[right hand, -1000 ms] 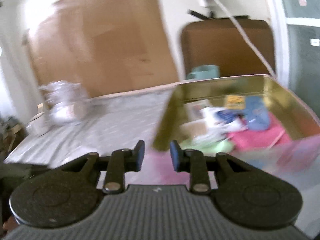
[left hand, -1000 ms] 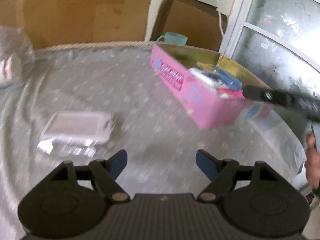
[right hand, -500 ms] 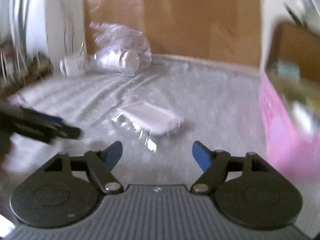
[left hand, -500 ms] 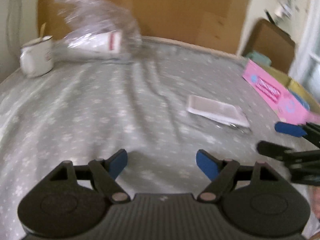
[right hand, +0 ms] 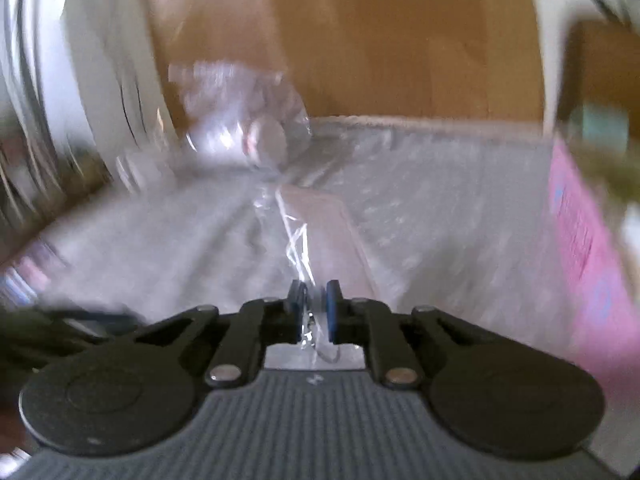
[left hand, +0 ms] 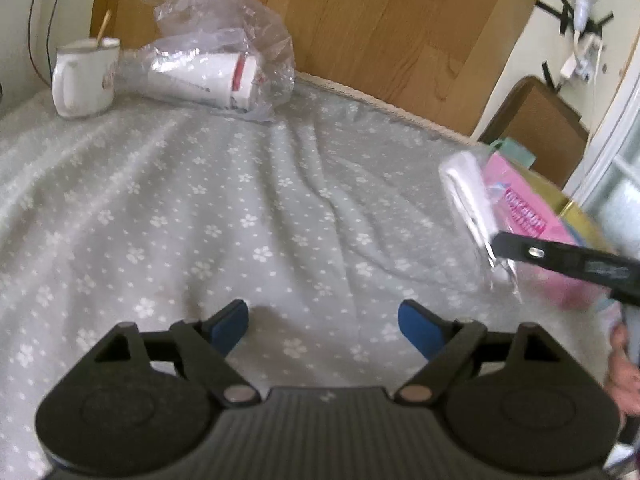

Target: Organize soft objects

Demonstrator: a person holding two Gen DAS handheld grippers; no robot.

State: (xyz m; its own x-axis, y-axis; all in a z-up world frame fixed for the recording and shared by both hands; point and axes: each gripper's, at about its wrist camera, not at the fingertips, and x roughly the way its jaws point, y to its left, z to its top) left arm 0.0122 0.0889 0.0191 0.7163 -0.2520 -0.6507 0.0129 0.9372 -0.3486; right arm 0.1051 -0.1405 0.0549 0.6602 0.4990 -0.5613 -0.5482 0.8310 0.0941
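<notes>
The right gripper (right hand: 314, 308) is clamped on the crinkly clear wrapper of a flat white packet (left hand: 468, 196), lifted off the floral cloth (left hand: 240, 200) where it lay earlier, beside the pink box (left hand: 524, 208). The left gripper (left hand: 322, 326) hangs empty, jaws opening.

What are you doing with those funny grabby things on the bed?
A person is tidying soft things with a pair of tongs in each hand. The right tongs are shut on the clear plastic wrapper of a flat white packet and hold it up off the grey flowered bedsheet, beside the pink box where other small things already lie. The left tongs hold nothing, and their jaws are opening above the sheet. A white mug and a crinkly clear bag sit at the far edge.
</notes>
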